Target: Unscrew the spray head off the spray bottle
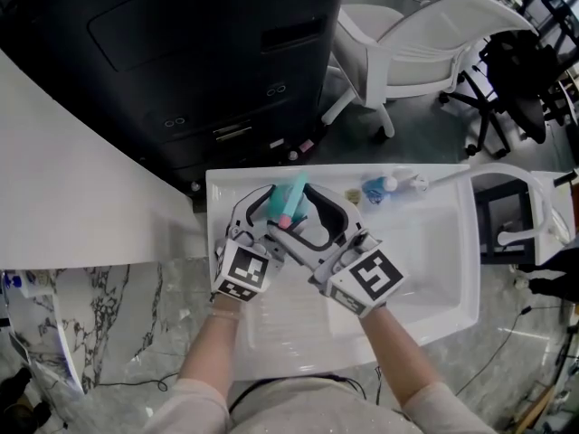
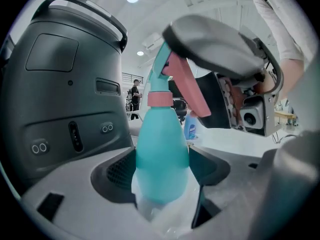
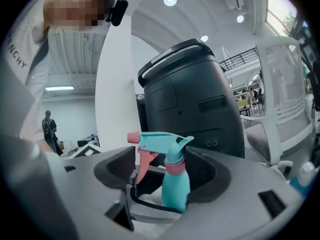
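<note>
- The slick, light-looking spray bottle [image 2: 161,154] is clamped at its body by the left gripper [image 2: 162,176].
- The pink collar [image 3: 175,167] is judged the best hold; the right gripper [image 3: 165,176] is spread around the spray head [image 3: 159,141].

Head view steeply down from above, gripper views close, level, sharing spray bottle [image 2: 161,154]

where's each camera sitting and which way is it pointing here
Head view: on the person's head, aimed steeply down at the white tray; both forearms, left gripper and right gripper show around the spray bottle.
Left gripper view: on the left gripper, looking along jaws clamped on the bottle's body; right gripper and a sleeve beyond.
Right gripper view: on the right gripper, looking along open jaws at the spray head; person's torso at left.
Shared: all see the bottle; both gripper views, the dark machine.
</note>
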Demonstrator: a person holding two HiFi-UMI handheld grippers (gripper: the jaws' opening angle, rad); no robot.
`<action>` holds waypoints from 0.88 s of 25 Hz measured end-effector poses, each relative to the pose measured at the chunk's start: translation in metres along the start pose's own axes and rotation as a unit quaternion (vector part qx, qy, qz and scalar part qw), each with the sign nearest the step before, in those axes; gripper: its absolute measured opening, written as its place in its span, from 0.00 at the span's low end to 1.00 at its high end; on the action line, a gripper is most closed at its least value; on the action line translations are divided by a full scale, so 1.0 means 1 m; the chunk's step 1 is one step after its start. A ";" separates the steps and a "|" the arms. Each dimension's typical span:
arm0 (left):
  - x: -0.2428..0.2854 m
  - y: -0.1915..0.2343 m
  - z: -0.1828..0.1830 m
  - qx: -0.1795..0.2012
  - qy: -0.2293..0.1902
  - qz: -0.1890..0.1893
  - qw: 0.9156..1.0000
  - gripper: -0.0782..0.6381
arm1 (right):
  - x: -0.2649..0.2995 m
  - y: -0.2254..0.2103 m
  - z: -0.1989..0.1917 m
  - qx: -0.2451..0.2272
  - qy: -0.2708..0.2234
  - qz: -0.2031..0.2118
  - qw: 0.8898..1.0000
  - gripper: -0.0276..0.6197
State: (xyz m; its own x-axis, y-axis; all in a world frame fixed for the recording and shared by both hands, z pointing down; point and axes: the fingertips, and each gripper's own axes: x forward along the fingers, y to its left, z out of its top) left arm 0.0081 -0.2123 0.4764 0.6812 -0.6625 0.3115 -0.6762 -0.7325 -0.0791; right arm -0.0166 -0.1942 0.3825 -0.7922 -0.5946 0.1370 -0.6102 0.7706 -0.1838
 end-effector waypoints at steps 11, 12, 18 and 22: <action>0.000 0.001 -0.002 -0.001 0.003 -0.002 1.000 0.58 | -0.038 -0.030 -0.012 -0.007 0.012 -0.038 0.999 0.41; 0.000 0.001 -0.002 -0.001 0.003 -0.002 1.000 0.58 | -0.042 -0.037 -0.012 0.002 0.011 -0.049 0.999 0.39; 0.001 0.000 -0.003 -0.001 0.006 -0.002 1.000 0.58 | -0.047 -0.066 -0.006 0.037 -0.014 -0.090 0.995 0.33; 0.000 0.000 -0.003 -0.001 0.007 0.000 1.000 0.58 | -0.036 -0.075 -0.002 0.052 -0.026 -0.100 0.993 0.30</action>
State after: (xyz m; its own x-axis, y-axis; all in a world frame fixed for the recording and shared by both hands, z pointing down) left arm 0.0073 -0.2121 0.4792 0.6775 -0.6604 0.3239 -0.6769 -0.7320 -0.0767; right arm 0.0573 -0.2304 0.3929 -0.6530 -0.7459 0.1313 -0.7489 0.6101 -0.2586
